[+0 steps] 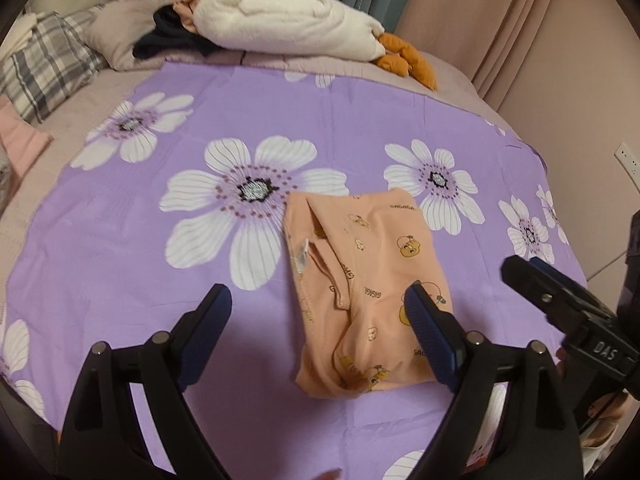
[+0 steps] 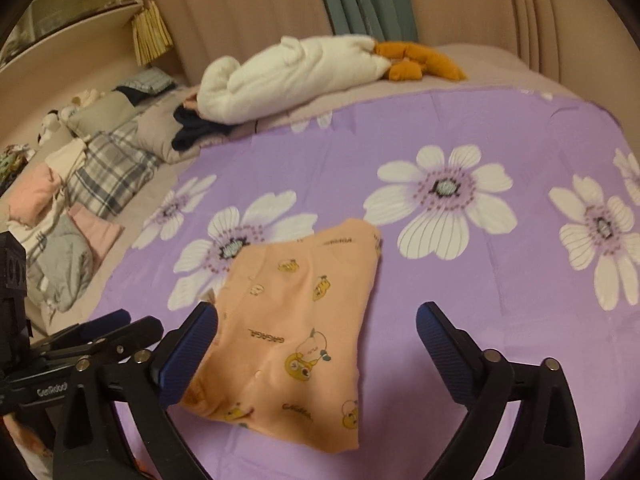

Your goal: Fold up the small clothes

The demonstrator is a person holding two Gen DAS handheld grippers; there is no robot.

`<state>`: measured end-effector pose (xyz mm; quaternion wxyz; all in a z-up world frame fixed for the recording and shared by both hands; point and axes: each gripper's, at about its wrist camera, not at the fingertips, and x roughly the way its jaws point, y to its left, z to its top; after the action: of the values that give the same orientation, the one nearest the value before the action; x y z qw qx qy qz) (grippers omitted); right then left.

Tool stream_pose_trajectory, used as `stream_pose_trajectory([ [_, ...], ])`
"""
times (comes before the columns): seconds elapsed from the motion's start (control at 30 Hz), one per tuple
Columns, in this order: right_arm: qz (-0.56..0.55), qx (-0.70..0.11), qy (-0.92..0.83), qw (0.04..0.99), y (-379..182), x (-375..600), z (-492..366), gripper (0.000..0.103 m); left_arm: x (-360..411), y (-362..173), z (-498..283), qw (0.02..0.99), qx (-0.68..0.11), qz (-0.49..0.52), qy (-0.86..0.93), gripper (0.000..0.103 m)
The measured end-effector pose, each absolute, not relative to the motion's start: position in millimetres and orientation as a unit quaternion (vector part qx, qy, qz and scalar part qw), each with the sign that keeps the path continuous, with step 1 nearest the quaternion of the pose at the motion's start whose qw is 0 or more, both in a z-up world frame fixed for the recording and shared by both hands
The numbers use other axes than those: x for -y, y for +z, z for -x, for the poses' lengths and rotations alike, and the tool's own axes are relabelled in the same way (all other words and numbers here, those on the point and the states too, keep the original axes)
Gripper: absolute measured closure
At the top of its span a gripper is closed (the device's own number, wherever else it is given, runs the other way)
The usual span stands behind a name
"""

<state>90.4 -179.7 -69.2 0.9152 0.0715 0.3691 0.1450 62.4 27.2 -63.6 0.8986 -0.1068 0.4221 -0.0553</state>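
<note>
A small peach garment printed with yellow cartoon figures lies folded on the purple flowered sheet. My left gripper hangs above its near left part, jaws wide open, nothing between the pads. The right gripper shows at the right edge of the left wrist view. In the right wrist view the same garment lies on the sheet, and my right gripper stands open above its near right side, holding nothing. The left gripper appears at the lower left there.
A white plush toy with orange feet lies at the far side of the bed beside dark clothing. Plaid pillows and a heap of clothes lie to the left. Curtains hang behind.
</note>
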Motion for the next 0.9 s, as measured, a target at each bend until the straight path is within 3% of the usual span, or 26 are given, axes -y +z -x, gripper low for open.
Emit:
stream_pose_trajectory([
  [0.07, -0.063, -0.360, 0.137, 0.921, -65, 179, -83, 0.002, -28, -59, -56, 0.903, -0.414, 0.100, -0.050, 0.000],
  [0.9, -0.058, -0.373, 0.101, 0.921, -73, 170, -46, 0.001, -24, -58, -10, 0.909, -0.409, 0.067, -0.045, 0.000],
])
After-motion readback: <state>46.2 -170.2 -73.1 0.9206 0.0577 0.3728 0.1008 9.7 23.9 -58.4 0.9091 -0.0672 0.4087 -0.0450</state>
